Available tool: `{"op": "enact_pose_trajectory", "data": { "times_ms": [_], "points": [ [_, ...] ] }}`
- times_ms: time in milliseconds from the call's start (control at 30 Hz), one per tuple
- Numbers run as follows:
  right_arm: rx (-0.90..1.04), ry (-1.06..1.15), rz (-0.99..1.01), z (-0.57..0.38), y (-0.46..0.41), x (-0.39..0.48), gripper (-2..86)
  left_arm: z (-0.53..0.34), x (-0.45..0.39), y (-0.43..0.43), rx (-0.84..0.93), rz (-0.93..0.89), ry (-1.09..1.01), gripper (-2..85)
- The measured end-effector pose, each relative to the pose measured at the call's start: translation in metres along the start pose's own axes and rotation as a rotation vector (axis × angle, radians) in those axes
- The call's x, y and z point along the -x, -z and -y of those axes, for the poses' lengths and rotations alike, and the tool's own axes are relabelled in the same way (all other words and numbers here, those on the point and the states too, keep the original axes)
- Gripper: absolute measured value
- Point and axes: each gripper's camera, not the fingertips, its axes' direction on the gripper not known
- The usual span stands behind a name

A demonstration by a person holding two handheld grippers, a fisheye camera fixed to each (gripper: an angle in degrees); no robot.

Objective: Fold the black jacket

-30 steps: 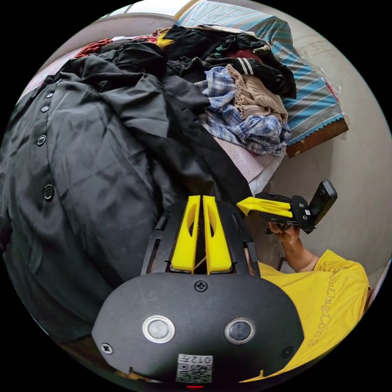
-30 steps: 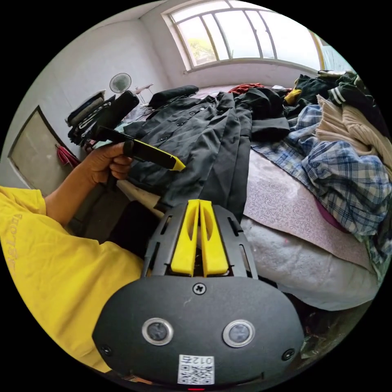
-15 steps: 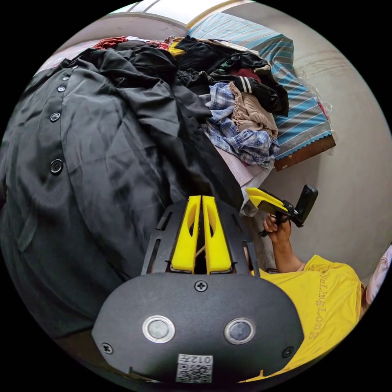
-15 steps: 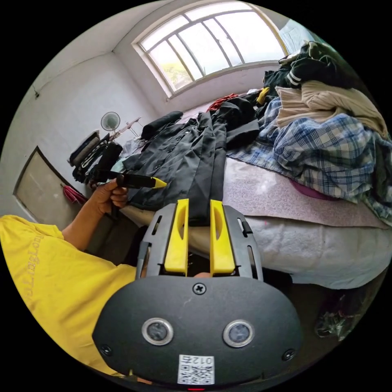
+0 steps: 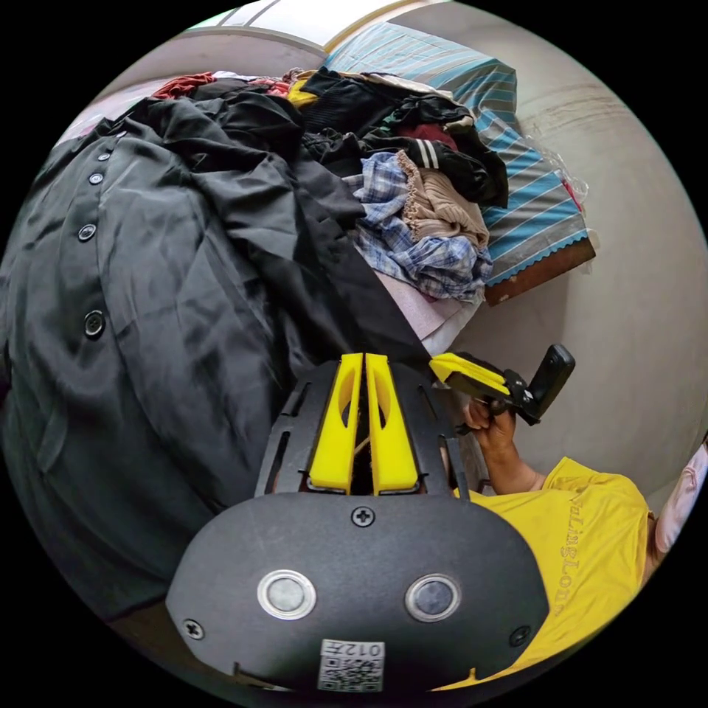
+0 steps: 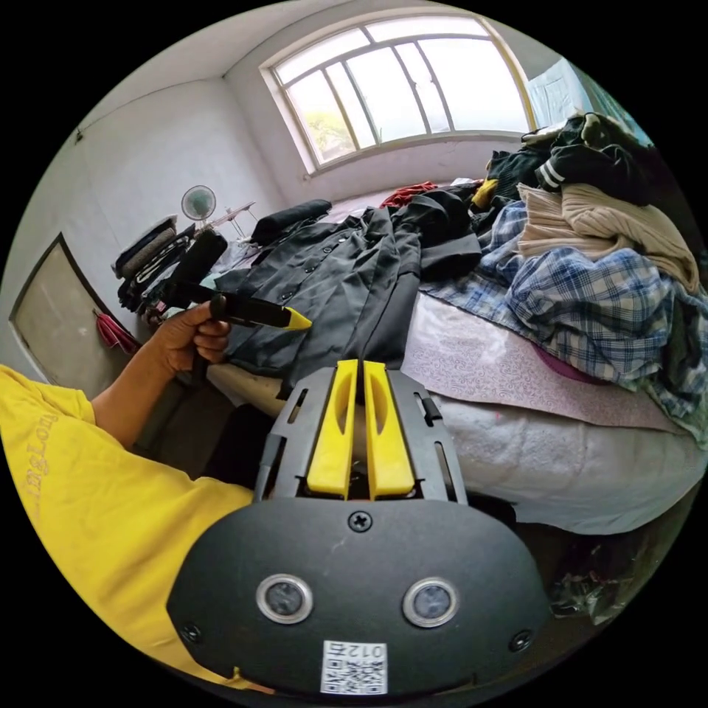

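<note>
A black jacket [image 6: 346, 273] lies spread on the bed [image 6: 560, 450], its hem at the near edge, beside a heap of clothes [image 6: 605, 295]. The left hand-held gripper [image 5: 363, 361] and right hand-held gripper [image 6: 360, 366] hover at that hem, jaws closed narrow, gripping nothing visible.

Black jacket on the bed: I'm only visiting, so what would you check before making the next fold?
1. Right tongs closed on the hem of the black buttoned jacket: ok.
2. Left tongs gripping cloth: cannot tell; they are closed near the hem.
3. Jacket lying flat: not ok, creased and bunched at the far end.
4. Bare patterned pink bed cover beside the jacket to fold onto: ok.
5. Heap with the blue checked shirt apart from the jacket: not ok, the jacket's far part lies against it.
</note>
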Motion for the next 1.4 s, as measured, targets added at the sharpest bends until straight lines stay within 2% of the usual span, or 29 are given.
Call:
{"op": "enact_pose_trajectory", "data": {
  "times_ms": [167,333,467,633,900,1033,1233,1333,1400],
  "points": [
    [-0.019,-0.032,-0.083,-0.003,-0.002,0.001,2.4,0.013,-0.026,-0.007,0.024,0.03,-0.046,1.6],
    [-0.013,-0.006,-0.002,-0.009,-0.012,0.002,2.6,0.026,-0.032,-0.038,0.113,-0.015,-0.03,3.9],
    [0.033,-0.045,-0.134,-0.01,-0.02,0.003,3.6,0.032,-0.024,-0.06,0.144,0.018,0.014,4.6],
    [-0.064,0.032,-0.123,-0.01,-0.005,0.017,5.8,0.028,-0.017,-0.065,0.133,0.022,0.03,4.7],
    [0.07,0.0,-0.055,0.007,-0.046,0.014,4.5,0.023,-0.008,-0.061,0.122,0.01,0.036,6.2],
    [-0.027,0.065,-0.042,0.003,-0.034,0.036,2.4,0.019,-0.003,-0.055,0.11,-0.021,0.036,8.5],
    [-0.006,0.115,0.005,0.016,-0.047,0.06,1.6,0.009,0.009,-0.04,0.075,-0.118,0.042,12.1],
    [0.011,0.108,-0.008,0.025,-0.056,0.067,1.5,0.0,0.021,-0.029,0.054,-0.237,0.055,13.1],
    [-0.021,0.148,0.051,0.032,-0.055,0.08,1.5,-0.005,0.028,-0.022,0.045,-0.208,0.061,13.1]
  ]
}}
